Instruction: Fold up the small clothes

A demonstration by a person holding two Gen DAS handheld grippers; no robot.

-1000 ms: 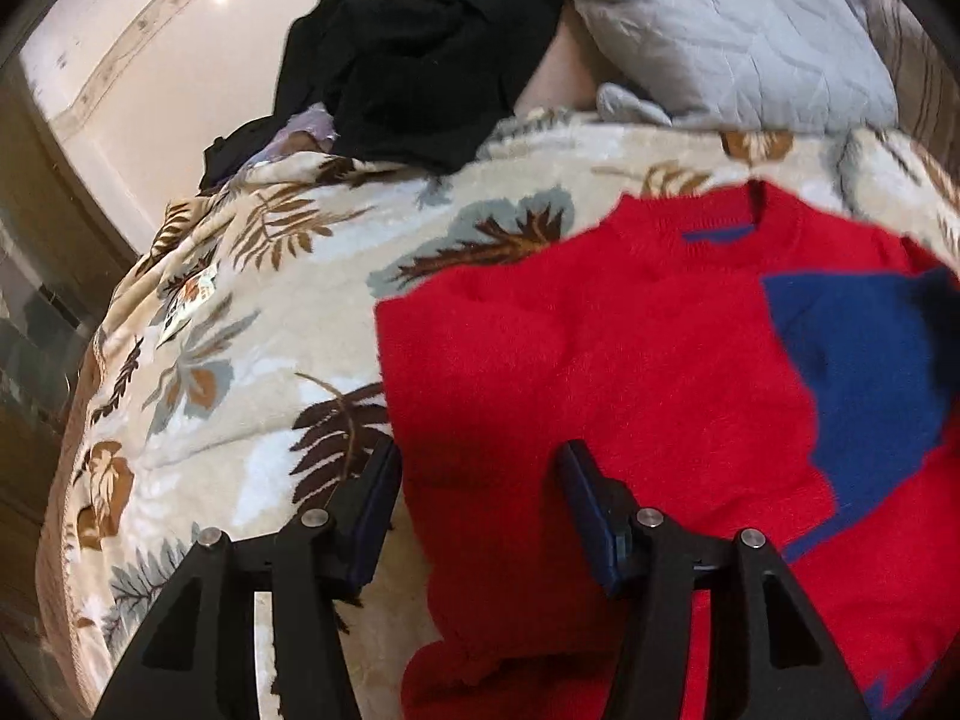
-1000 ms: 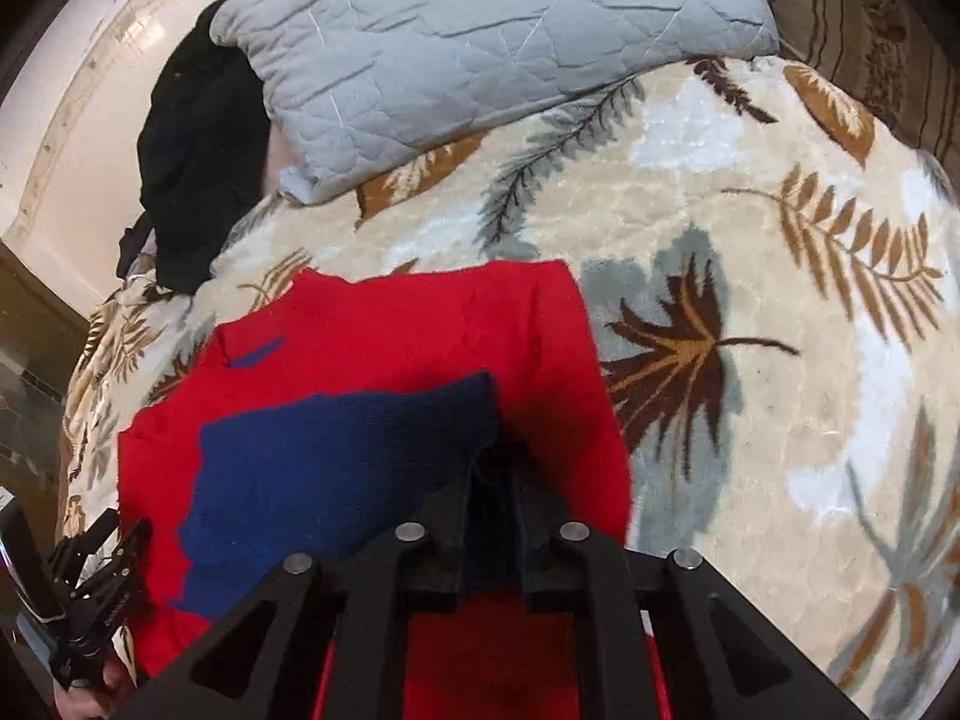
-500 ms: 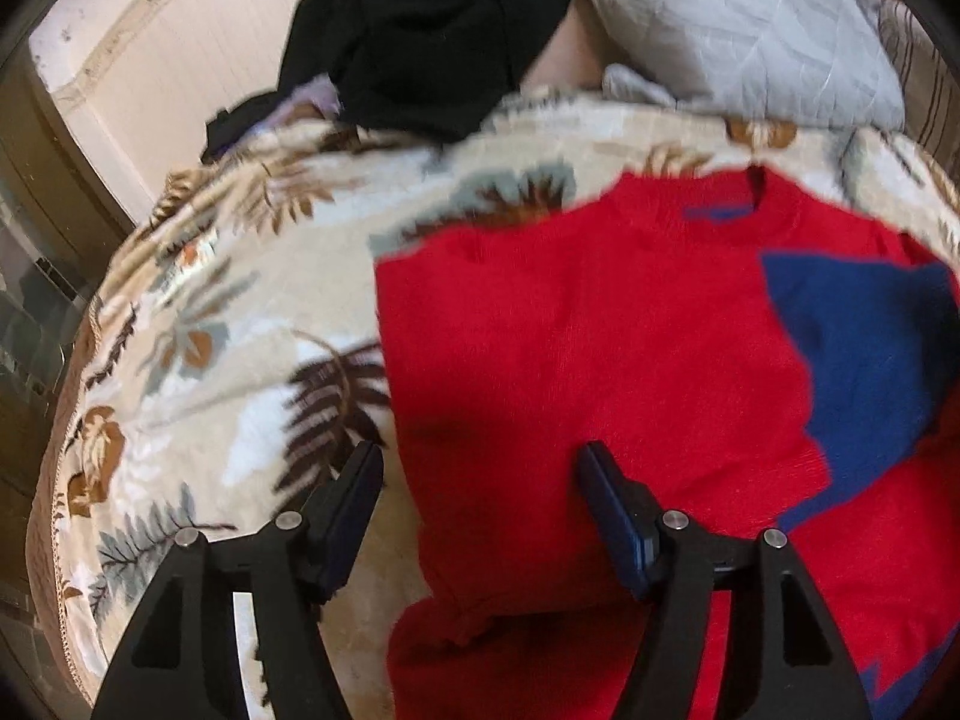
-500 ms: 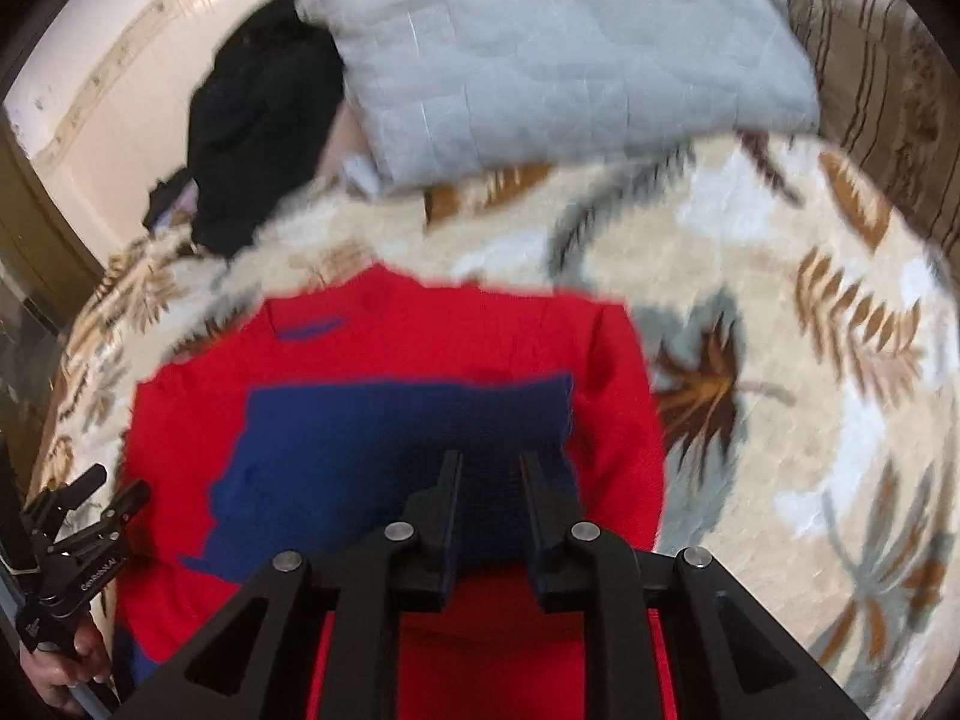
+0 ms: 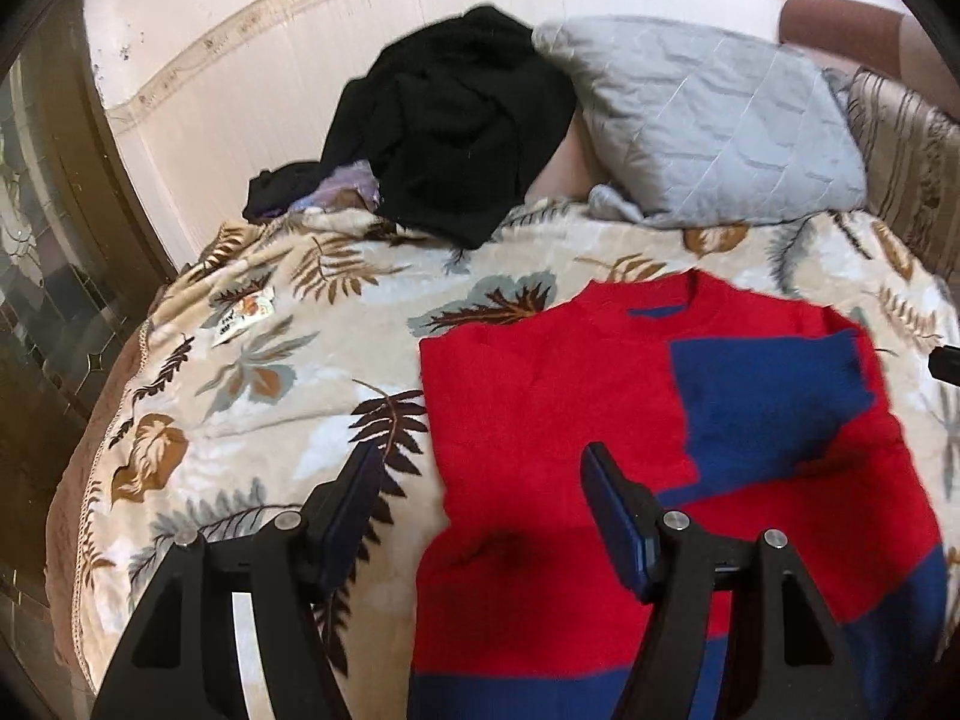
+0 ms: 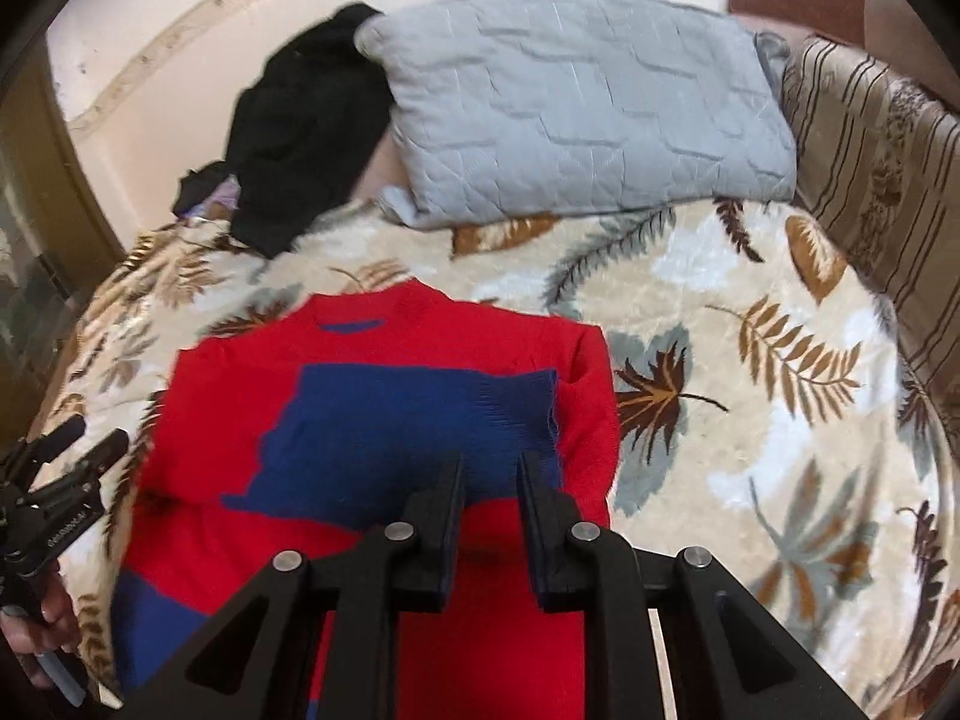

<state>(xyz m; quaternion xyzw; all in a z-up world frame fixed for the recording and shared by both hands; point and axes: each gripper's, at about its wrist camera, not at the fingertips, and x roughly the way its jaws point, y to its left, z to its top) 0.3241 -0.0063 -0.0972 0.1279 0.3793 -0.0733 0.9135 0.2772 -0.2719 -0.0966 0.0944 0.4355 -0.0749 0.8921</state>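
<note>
Red sweater lies farther below both lifted grippers, left jaws widened, right jaws slightly parted, empty.

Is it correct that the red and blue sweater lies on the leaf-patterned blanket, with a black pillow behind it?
Not quite. The pillow is grey, as the right wrist view shows; the black thing beside it is a heap of clothes. The sweater does lie on the leaf-patterned blanket.
</note>
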